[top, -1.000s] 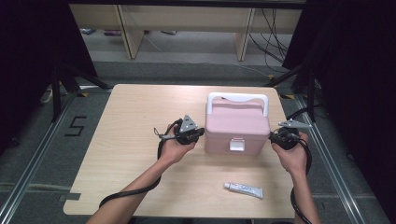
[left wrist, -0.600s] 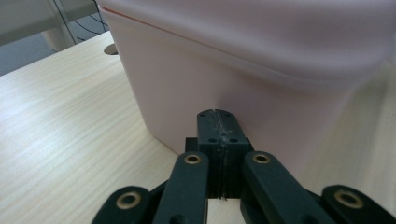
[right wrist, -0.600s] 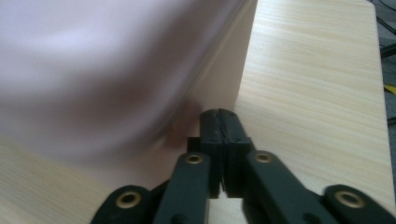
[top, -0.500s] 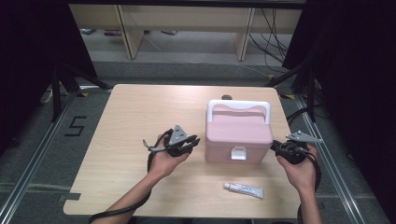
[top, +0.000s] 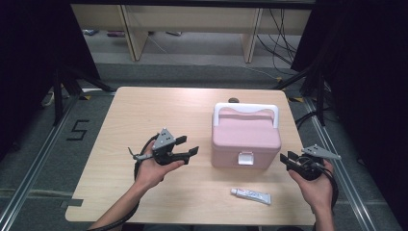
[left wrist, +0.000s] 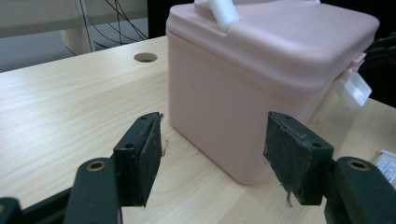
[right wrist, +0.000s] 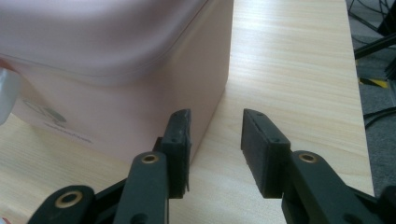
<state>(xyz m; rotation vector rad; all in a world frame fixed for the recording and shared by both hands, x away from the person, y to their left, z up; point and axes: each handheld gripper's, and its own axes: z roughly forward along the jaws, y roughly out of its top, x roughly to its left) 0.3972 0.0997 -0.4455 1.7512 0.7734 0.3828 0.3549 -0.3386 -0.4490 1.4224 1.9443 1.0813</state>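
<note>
Pink box (top: 246, 142) with white handle (top: 246, 109) — pale woodgrain table (top: 159, 110) — black grippers' fingers (left wrist: 140, 158).

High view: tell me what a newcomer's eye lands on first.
The pink box with its white handle stands right of the table's middle. On either side a hand holds a black gripper aimed at it: the left gripper and the right gripper, both open and apart from the box, their jaws having just been opening with nothing between them. A small white tube lies near the front edge.
</note>
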